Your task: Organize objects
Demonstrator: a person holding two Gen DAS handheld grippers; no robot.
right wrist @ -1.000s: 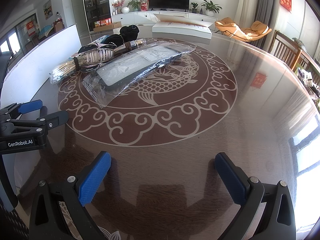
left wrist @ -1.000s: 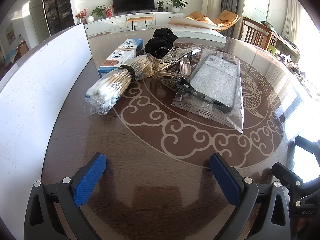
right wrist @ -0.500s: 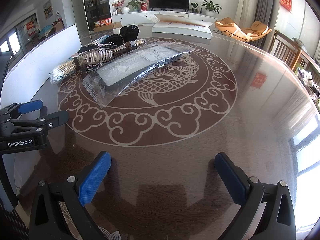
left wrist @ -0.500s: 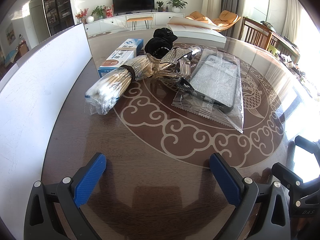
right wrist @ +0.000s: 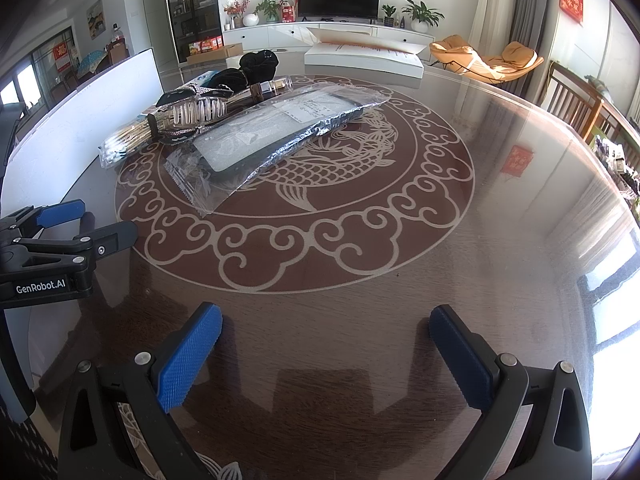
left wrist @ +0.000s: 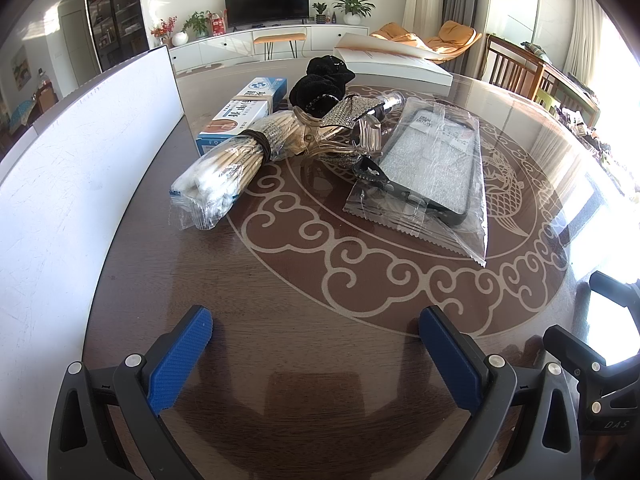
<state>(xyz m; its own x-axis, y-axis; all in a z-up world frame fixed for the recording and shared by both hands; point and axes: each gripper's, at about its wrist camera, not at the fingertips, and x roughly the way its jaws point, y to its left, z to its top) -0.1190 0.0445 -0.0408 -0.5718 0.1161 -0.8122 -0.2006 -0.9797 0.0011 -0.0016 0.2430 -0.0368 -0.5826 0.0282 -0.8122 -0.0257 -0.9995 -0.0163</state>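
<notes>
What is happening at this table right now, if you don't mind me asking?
Someone holds two handheld grippers over a round patterned table, about to tidy a small pile. Both the left gripper and the right gripper are open and empty, well short of the items. In the pile lie a bagged phone case, a pack of cotton swabs, a clear hair claw, a blue-and-white box and a black scrunchie. Nothing is grasped.

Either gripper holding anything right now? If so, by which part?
Nothing held. Left gripper and right gripper are both open over bare table, short of the pile.
</notes>
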